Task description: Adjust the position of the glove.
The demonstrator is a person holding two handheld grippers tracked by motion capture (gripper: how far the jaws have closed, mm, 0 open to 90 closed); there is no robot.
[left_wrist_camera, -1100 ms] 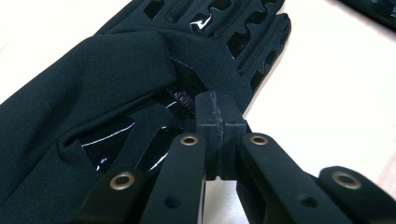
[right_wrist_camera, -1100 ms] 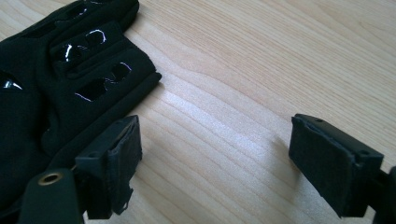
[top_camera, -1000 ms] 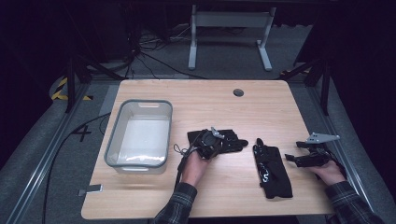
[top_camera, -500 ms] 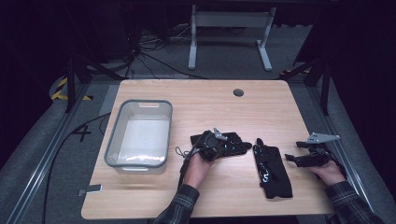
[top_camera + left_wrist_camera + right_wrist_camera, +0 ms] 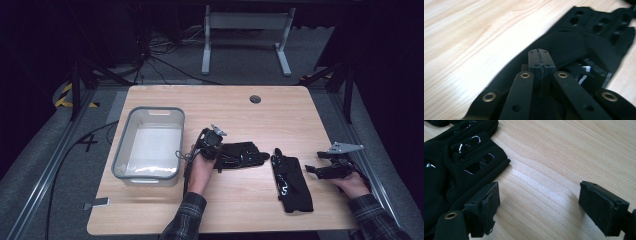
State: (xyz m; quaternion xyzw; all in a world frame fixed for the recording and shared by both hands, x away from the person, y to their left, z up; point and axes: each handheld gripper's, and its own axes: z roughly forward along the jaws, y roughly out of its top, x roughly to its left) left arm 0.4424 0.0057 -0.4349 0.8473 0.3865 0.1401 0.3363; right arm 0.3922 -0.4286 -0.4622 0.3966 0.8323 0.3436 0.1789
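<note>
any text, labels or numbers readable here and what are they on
"4": painted in dark strokes on the grey floor left of the table.
Glossy marks on the gloves: too small and blurred to read as words.
The clear bin bears no readable label.

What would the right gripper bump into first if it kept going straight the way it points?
Probably the black glove lying flat beside it. In the high view the right gripper points left across the table, with bare wood before the glove's edge. Its fingers stand open, holding nothing. Depth is hard to judge.
</note>
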